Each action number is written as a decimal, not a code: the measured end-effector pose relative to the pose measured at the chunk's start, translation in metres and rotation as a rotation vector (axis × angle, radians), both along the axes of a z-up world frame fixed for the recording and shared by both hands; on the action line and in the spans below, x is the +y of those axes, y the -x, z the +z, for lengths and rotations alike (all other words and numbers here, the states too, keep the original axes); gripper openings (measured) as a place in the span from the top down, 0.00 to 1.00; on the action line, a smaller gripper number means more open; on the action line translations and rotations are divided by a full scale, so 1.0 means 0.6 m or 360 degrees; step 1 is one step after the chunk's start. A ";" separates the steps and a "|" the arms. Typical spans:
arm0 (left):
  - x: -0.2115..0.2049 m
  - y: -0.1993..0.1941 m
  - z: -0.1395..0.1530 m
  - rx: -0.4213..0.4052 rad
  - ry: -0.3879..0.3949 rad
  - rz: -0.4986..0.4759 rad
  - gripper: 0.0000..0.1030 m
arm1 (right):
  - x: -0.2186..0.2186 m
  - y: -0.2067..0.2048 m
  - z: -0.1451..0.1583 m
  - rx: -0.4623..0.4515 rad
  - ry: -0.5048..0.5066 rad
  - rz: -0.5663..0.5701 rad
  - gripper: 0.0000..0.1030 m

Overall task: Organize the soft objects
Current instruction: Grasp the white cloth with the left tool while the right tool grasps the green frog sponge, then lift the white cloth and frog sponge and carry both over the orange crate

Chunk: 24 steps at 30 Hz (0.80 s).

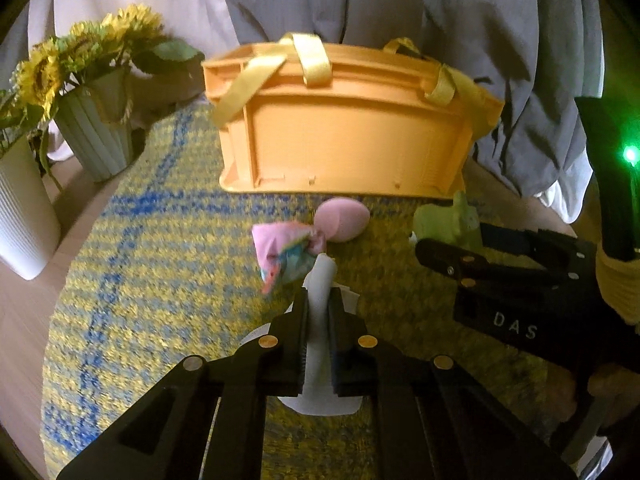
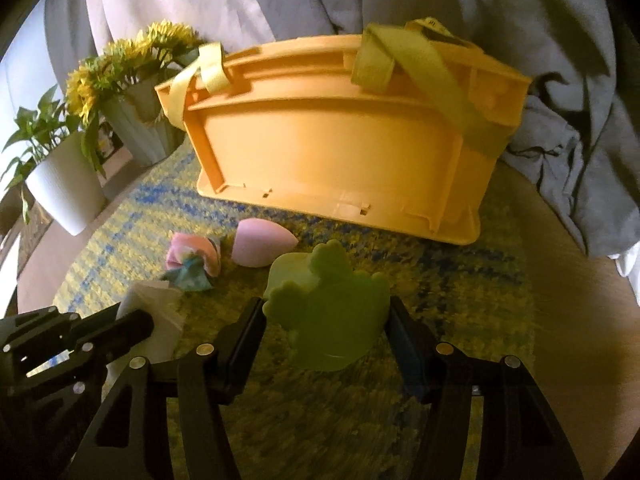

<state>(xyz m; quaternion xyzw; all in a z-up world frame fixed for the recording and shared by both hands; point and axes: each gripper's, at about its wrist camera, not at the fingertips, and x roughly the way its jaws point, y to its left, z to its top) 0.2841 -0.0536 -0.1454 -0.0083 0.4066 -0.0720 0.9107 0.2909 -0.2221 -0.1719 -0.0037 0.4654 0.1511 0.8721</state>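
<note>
My left gripper is shut on a white soft cloth piece, held just above the yellow-blue mat; it also shows in the right wrist view. My right gripper is shut on a green frog-shaped soft toy, which also shows in the left wrist view. A pink egg-shaped sponge and a pink-and-teal scrunched fabric piece lie on the mat in front of an orange basket with yellow straps.
A ribbed vase with sunflowers and a white ribbed pot stand at the left. Grey and white cloth is piled behind and right of the basket. The woven mat lies on a wooden table.
</note>
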 end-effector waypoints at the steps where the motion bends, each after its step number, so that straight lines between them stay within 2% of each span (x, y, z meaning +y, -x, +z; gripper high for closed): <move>1: 0.001 0.001 0.006 -0.0014 0.0004 -0.0004 0.90 | 0.000 0.003 0.006 -0.0004 -0.0004 -0.0007 0.41; 24: 0.024 0.023 0.142 -0.0373 0.0066 -0.0152 0.90 | 0.000 0.037 0.150 -0.0266 -0.0048 -0.0270 0.41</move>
